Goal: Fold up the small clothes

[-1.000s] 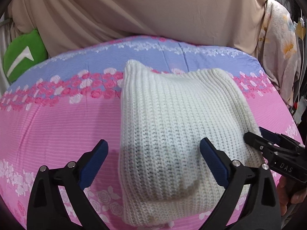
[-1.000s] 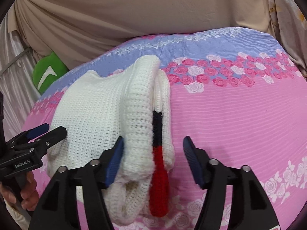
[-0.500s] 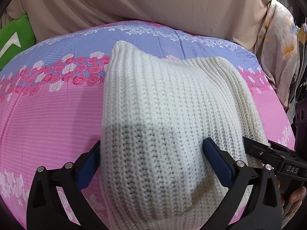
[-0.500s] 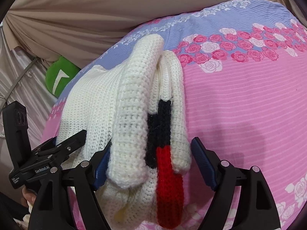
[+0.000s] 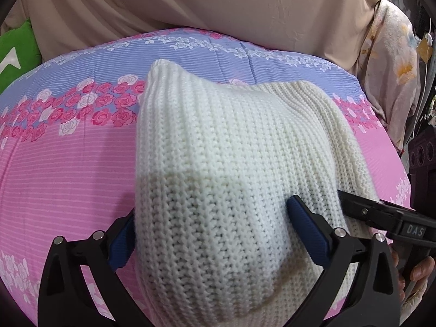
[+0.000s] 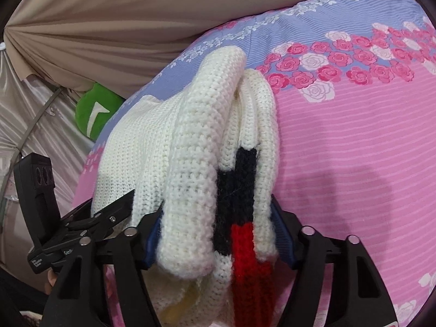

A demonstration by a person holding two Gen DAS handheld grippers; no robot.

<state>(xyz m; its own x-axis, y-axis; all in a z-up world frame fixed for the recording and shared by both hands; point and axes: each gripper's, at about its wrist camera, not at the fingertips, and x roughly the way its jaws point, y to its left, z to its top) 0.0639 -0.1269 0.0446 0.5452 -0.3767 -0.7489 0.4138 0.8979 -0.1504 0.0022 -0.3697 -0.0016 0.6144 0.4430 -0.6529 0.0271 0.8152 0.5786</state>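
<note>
A cream knit sweater (image 5: 231, 141) lies folded on the pink and blue floral bedspread (image 5: 68, 169). My left gripper (image 5: 214, 231) straddles its near end. The blue pads (image 5: 305, 229) touch the knit on both sides, but the jaws stand wide. In the right wrist view the folded edge (image 6: 196, 163) shows stacked layers with a black and red patch (image 6: 239, 196). My right gripper (image 6: 218, 234) has that stack between its pads and its jaws are closing on it. Each gripper shows in the other's view, the right (image 5: 381, 218) and the left (image 6: 90, 218).
A beige curtain (image 5: 218, 5) hangs behind the bed. A green cushion (image 6: 95, 111) sits at the far left and a floral cloth (image 5: 389, 68) hangs at the right. A person's fingers (image 5: 419, 269) hold the right gripper's handle.
Both grippers have come down and closer to the sweater. Its near end now fills the left jaws. The right jaws opened wider, took in the whole folded edge, then narrowed onto it.
</note>
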